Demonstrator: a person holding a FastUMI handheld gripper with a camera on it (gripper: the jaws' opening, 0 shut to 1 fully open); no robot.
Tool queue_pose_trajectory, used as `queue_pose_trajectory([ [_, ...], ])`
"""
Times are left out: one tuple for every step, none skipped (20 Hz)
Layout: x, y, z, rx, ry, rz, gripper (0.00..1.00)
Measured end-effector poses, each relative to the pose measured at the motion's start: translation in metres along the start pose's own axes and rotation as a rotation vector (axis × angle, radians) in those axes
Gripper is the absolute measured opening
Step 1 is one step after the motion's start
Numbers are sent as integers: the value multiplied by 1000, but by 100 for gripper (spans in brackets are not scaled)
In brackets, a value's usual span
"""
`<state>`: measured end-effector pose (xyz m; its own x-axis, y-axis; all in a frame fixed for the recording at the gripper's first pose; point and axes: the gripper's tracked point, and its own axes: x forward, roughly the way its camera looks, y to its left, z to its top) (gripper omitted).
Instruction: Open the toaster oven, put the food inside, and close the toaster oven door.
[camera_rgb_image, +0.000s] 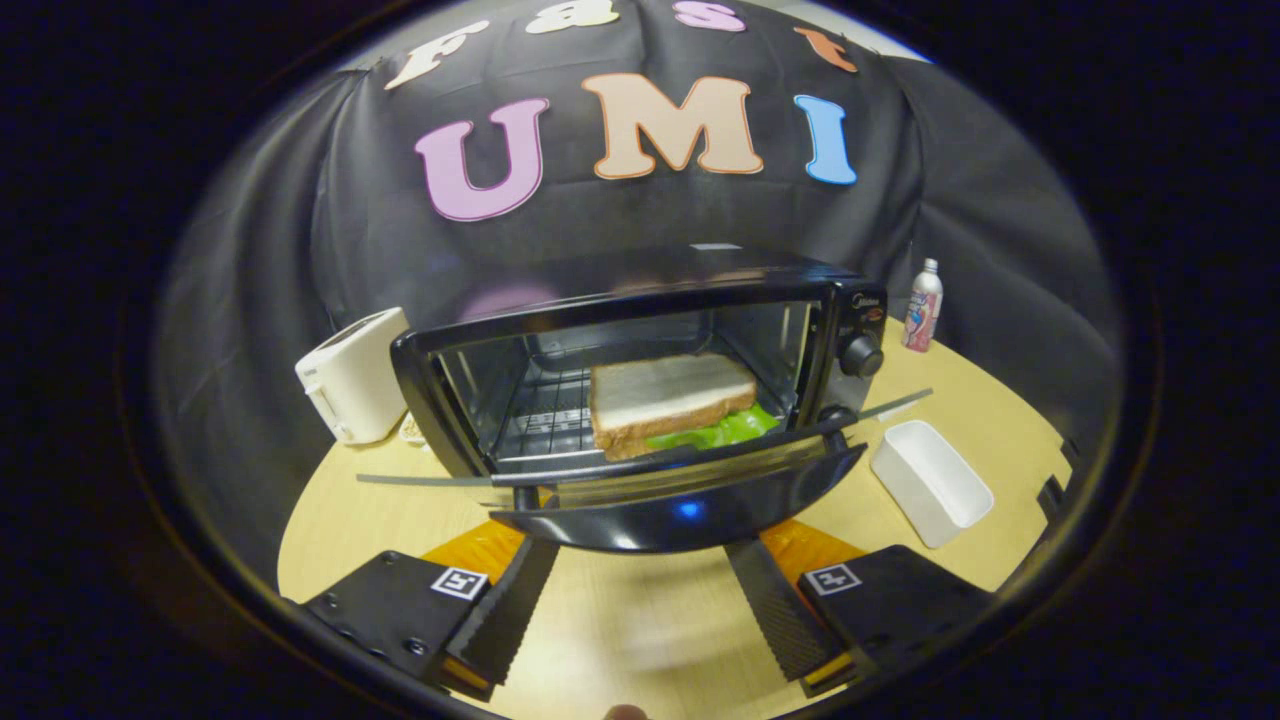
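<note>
While the glass door (690, 480) hangs down, square sandwich (668, 400) on wire rack (545, 415), gripper (640, 560) spread, empty.

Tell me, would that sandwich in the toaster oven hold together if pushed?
Probably not well: the sandwich looks soft, and its lettuce already pokes out loosely, so layers may slide. It seems light. The gripper has its fingers open, short of the door.
</note>
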<state>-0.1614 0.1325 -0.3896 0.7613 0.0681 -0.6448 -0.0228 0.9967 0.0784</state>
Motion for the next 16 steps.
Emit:
queue_pose_trajectory([
  [3, 2, 5, 3, -7, 4, 99],
  [5, 3, 9, 7, -12, 6, 99],
  [8, 5, 13, 13, -22, 10, 99],
  [11, 8, 18, 15, -29, 15, 99],
  [13, 10, 21, 17, -36, 17, 99],
  [15, 13, 27, 23, -44, 21, 99],
  [19, 15, 32, 28, -52, 25, 99],
  [21, 17, 37, 33, -59, 27, 99],
  [23, 18, 40, 37, -63, 29, 98],
  [26, 19, 44, 41, -68, 32, 98],
  [27, 21, 47, 45, -73, 37, 98],
  [27, 22, 50, 46, -80, 38, 98],
  [27, 21, 54, 44, -88, 36, 98],
  [26, 19, 57, 39, -98, 32, 99],
  [24, 18, 59, 33, -101, 34, 98],
  [21, 17, 62, 24, -107, 33, 98],
])
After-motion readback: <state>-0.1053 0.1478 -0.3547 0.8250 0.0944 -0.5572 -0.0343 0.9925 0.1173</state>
